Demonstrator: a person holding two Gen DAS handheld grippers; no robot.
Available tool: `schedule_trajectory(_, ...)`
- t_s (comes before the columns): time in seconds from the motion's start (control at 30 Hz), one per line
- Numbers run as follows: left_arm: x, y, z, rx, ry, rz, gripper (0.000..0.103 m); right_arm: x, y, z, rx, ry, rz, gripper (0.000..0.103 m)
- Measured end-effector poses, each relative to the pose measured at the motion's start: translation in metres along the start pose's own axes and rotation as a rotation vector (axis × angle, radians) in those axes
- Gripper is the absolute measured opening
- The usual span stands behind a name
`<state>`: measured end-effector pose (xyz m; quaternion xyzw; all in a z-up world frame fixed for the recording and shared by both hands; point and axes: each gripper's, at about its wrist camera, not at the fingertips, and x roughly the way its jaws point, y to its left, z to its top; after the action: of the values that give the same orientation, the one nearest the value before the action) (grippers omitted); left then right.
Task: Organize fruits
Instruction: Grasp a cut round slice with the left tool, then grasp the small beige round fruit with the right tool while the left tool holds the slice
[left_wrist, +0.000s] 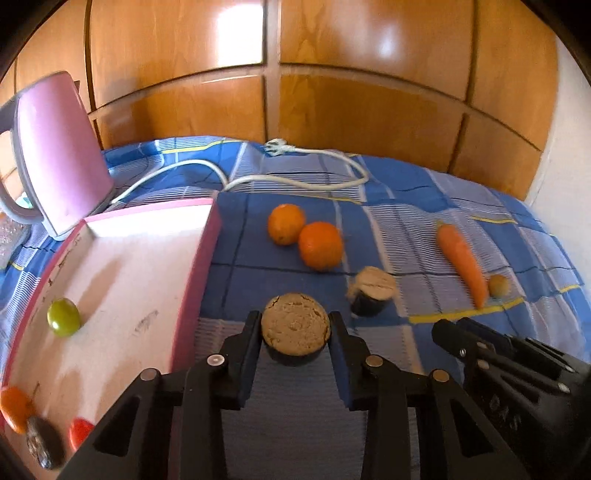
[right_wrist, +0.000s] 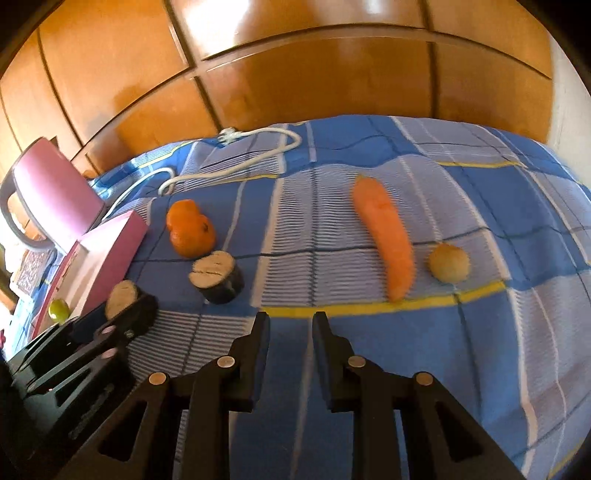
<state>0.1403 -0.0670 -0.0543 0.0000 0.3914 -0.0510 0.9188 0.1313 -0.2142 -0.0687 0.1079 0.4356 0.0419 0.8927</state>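
Note:
My left gripper (left_wrist: 295, 325) is shut on a cut eggplant piece (left_wrist: 295, 328) with dark skin and a pale cut face, just right of the pink box (left_wrist: 207, 266); it also shows in the right wrist view (right_wrist: 122, 295). A second eggplant piece (left_wrist: 373, 290) (right_wrist: 218, 277) lies on the blue checked bedspread. Two oranges (left_wrist: 286, 223) (left_wrist: 320, 244) lie beyond it, overlapping in the right wrist view (right_wrist: 190, 230). A carrot (left_wrist: 461, 262) (right_wrist: 388, 236) and a small yellowish fruit (left_wrist: 498, 285) (right_wrist: 448, 263) lie to the right. My right gripper (right_wrist: 290, 325) is open and empty above the bedspread.
The pink box holds a green fruit (left_wrist: 63, 316), an orange fruit (left_wrist: 14, 408), a red one (left_wrist: 79, 432) and a dark piece (left_wrist: 44, 446). A pink kettle (left_wrist: 59, 147) with a white cord (left_wrist: 295, 177) stands behind. A wooden wardrobe (left_wrist: 332, 74) backs the bed.

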Motion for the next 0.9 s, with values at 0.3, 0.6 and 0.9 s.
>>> schedule_trajectory(0.3, 0.001, -0.006, -0.019, -0.032, 0.047, -0.045, 0.036, -0.024, -0.052, -0.008, 0.094, -0.036, -0.122, 0.024)
schedule_trajectory(0.6, 0.01, -0.006, -0.019, -0.041, 0.07, -0.052, 0.036, -0.014, -0.07, 0.016, 0.085, -0.032, -0.165, 0.032)
schedule_trajectory(0.9, 0.011, -0.005, -0.019, -0.043, 0.065, -0.058, 0.036, 0.002, -0.073, 0.034, 0.021, -0.014, -0.186, 0.033)
